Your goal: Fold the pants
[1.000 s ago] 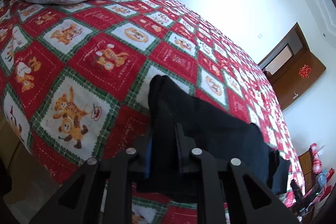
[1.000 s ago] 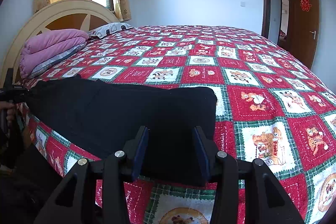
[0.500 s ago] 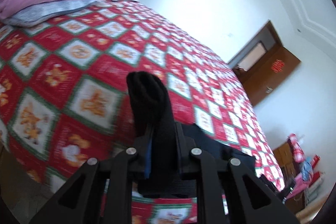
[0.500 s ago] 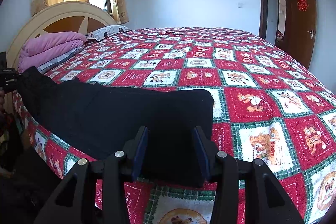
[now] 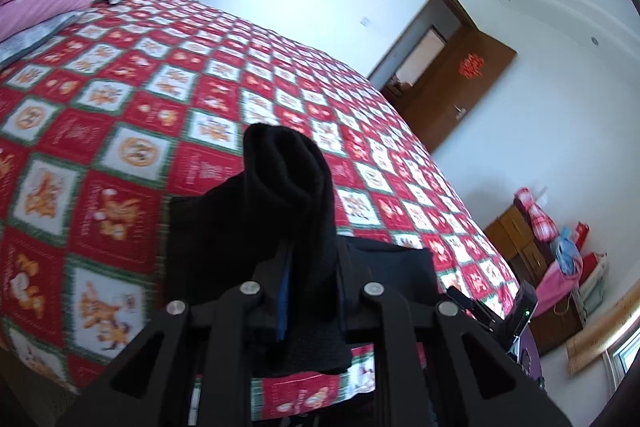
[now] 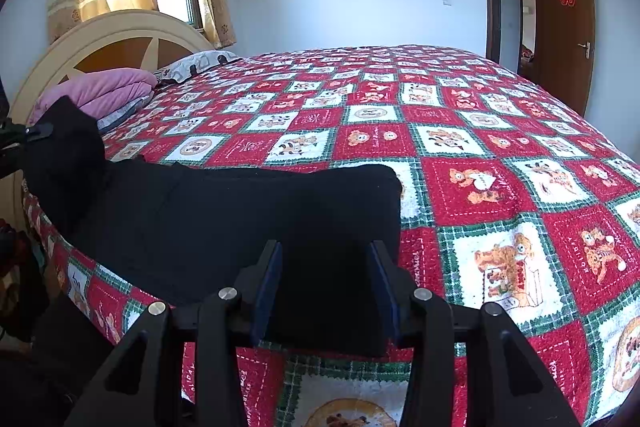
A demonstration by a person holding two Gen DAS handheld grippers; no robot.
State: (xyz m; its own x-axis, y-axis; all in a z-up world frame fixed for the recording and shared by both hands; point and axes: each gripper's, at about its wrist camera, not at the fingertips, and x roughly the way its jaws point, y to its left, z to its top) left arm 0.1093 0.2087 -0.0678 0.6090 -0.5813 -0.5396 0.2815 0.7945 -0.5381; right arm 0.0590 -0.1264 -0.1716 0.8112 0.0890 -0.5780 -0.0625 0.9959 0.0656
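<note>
left tongs (image 5: 310, 291) have lifted their end of the black pants (image 6: 224, 223) higher off the bed (image 6: 500, 163) than before.
they stay nearly closed, pinching that bunched end; right tongs (image 6: 326, 291) stand half open over the flat end, gripping nothing.

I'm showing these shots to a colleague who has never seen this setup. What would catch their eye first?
The red, white and green patchwork quilt printed with cartoon animals fills the bed. On its near edge lie black pants, one end bunched and lifted off the bed in the left gripper, while the right gripper stands open above the flat end. Behind, folded pink bedding rests by the headboard.
</note>
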